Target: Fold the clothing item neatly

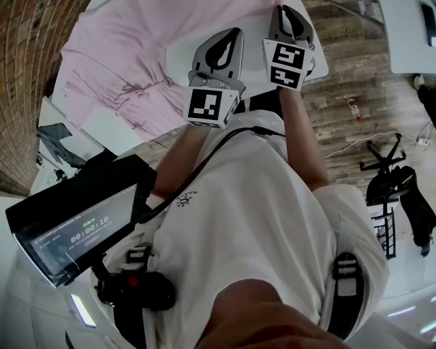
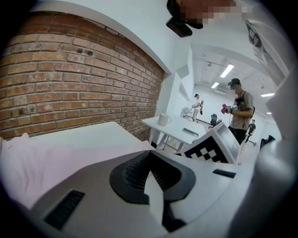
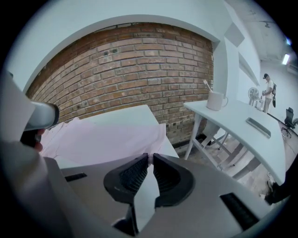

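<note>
- Head view gives us the pale pink cloth garment (image 1: 129,75) spread over the far-left part of the white worktop (image 1: 178,60). A gathered, wrinkled band runs across its middle, and a red brick wall (image 1: 24,102) stands beside it.
- Both tools reach out toward the garment's near edge. We see the left gripper (image 1: 235,33) just beside that edge and the right gripper (image 1: 287,9) to its right, near the worktop's far end. Their marker cubes sit close side by side without touching.
- Left gripper view shows us its fingers (image 2: 135,169) pressed fully together, with the tips right at the pink hem. The angle there is too shallow for us to be sure, but no cloth seems caught between them.
- Right gripper view shows its fingers (image 3: 134,174) nearly together. The ribbed pads part lower down, with bare worktop showing through the gap. The tips pinch a sliver of the garment's edge close to the worktop's rim.
- Beyond that rim we see a second white table (image 3: 242,123) carrying a white mug (image 3: 215,100), set against the same brick wall.
</note>
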The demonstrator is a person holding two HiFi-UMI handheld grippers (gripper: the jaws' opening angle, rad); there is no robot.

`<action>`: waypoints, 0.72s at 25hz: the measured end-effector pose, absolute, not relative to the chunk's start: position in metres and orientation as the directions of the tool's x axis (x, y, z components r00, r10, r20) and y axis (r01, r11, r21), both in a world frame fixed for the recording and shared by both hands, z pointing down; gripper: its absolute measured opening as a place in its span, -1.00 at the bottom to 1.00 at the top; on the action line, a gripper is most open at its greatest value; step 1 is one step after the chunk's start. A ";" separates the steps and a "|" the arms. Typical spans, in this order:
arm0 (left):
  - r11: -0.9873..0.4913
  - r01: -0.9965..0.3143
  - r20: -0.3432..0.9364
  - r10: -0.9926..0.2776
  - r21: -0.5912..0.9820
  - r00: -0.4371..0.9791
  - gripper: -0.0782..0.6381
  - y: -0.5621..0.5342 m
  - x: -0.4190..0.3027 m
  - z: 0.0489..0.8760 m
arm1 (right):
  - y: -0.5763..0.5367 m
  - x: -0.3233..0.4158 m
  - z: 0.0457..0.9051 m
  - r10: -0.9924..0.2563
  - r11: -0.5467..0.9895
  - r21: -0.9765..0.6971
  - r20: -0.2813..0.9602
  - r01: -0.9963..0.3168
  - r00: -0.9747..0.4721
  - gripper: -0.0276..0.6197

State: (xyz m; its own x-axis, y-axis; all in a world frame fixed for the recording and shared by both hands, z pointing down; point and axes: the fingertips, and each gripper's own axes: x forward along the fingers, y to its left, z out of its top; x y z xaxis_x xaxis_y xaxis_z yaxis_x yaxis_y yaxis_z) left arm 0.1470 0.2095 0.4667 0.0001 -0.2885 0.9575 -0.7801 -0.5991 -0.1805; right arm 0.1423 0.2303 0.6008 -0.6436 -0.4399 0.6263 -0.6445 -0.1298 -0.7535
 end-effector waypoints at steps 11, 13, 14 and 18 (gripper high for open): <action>-0.557 -0.797 0.934 -0.358 -0.233 -0.023 -0.78 0.203 0.142 0.448 | 0.197 0.164 0.574 -0.554 0.003 -0.714 0.582 -0.700 -0.596 -0.79; -0.554 -0.799 0.931 -0.363 -0.233 -0.020 -0.78 0.207 0.138 0.438 | 0.197 0.161 0.562 -0.564 0.019 -0.712 0.572 -0.702 -0.596 -0.79; -0.553 -0.800 0.930 -0.367 -0.232 -0.016 -0.78 0.209 0.135 0.431 | 0.196 0.157 0.553 -0.572 0.030 -0.709 0.566 -0.705 -0.594 -0.79; -0.547 -0.805 0.923 -0.384 -0.230 -0.003 -0.78 0.205 0.119 0.401 | 0.187 0.140 0.513 -0.603 0.079 -0.699 0.534 -0.711 -0.592 -0.79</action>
